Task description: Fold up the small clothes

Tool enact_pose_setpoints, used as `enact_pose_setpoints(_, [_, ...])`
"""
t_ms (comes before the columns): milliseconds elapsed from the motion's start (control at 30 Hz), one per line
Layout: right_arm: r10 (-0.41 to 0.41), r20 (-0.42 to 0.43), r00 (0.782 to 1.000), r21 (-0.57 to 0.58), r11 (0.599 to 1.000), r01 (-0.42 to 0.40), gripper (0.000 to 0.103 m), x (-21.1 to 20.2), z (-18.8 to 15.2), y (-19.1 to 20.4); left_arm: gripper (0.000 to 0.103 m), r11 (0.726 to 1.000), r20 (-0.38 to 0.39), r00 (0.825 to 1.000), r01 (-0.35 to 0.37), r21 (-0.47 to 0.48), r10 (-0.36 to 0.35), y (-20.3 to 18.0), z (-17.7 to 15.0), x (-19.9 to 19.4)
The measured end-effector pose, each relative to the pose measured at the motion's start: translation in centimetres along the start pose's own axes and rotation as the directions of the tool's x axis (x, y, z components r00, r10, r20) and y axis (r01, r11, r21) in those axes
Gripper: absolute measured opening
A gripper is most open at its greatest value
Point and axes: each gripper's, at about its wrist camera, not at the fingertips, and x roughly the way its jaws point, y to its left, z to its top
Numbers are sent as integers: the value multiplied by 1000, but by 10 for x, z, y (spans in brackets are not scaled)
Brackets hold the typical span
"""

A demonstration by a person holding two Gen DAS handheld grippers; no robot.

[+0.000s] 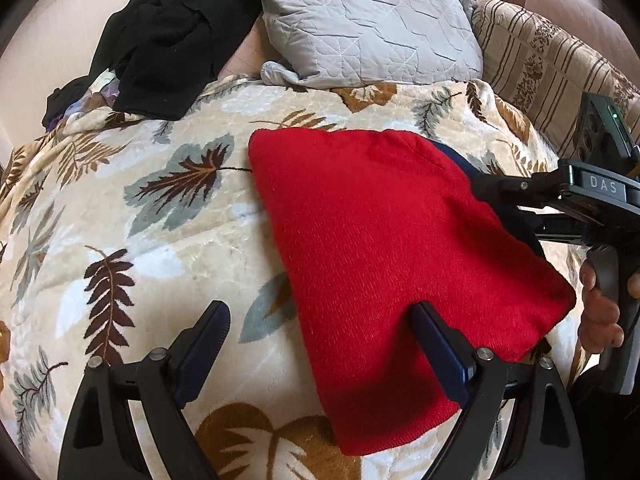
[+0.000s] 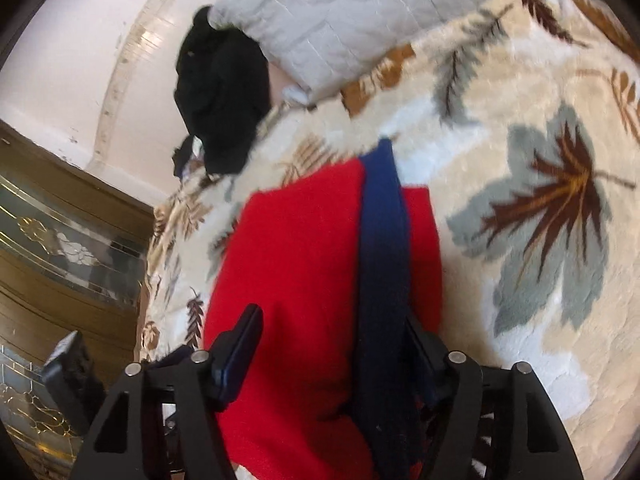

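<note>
Lying flat on the leaf-patterned blanket (image 1: 168,240), the red knit garment (image 1: 380,260) has a navy band (image 2: 382,260) along one edge. Left tongs (image 1: 320,340) hover spread over its near edge, one finger above the red cloth. Right tongs (image 2: 340,356) are spread around the navy band. Behind the garment sit a grey pillow (image 1: 360,20) and black clothes (image 1: 172,40).

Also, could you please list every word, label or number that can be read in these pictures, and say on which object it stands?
"DAS": white letters on the black body of the right gripper, seen in the left wrist view.
No other text shows: none on the red garment, the leaf blanket or the grey pillow.
</note>
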Motion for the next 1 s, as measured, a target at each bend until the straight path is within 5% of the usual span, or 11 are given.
enact_pose_setpoints(567, [89, -98, 991, 91, 993, -81, 80, 24, 1, -32, 92, 994, -27, 995, 90, -57, -92, 9, 12, 13])
enact_pose_setpoints(800, [166, -93, 982, 87, 984, -158, 83, 38, 4, -30, 92, 962, -51, 969, 234, -137, -243, 14, 17, 31])
enact_pose_setpoints(900, [168, -91, 982, 75, 984, -162, 80, 40, 2, -26, 92, 935, -46, 945, 310, -174, -322, 15, 20, 37])
enact_pose_setpoints(1000, [130, -90, 987, 32, 991, -128, 63, 40, 0, -19, 82, 930, -19, 944, 320, -180, -329, 14, 20, 34])
